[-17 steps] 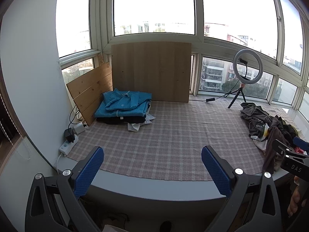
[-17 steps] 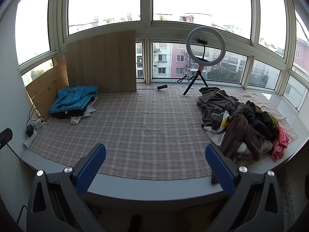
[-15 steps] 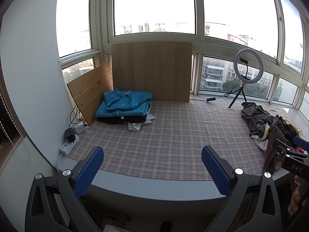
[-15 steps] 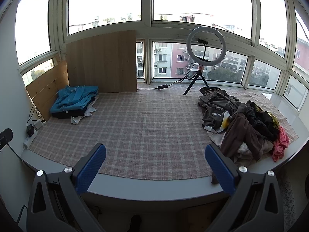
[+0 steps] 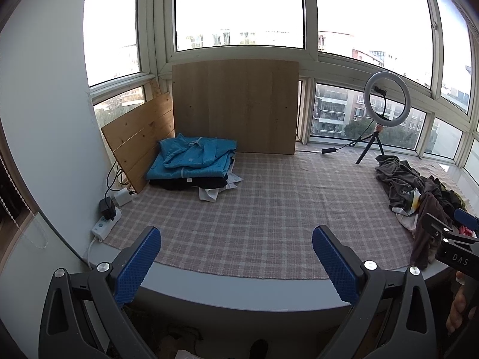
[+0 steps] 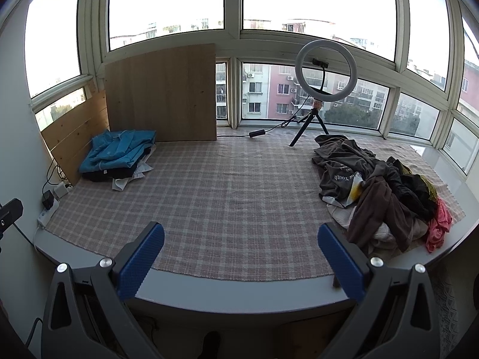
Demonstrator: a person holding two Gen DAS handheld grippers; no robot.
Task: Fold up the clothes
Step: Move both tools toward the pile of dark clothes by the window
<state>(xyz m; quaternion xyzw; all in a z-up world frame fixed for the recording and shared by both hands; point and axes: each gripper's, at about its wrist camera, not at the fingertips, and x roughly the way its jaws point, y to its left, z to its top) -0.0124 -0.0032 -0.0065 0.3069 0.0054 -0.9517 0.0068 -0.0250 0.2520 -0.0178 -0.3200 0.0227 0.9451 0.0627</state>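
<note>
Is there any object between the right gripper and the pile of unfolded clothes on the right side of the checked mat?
Nothing visible. The right gripper, jaws open and empty, faces bare pink-and-grey checked mat, and the loose pile of brown, black and pink clothes lies just beyond its right finger with no object between.

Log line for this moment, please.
left gripper: open, empty | right gripper: open, empty | unfolded pile: untouched | folded stack: far left
</note>
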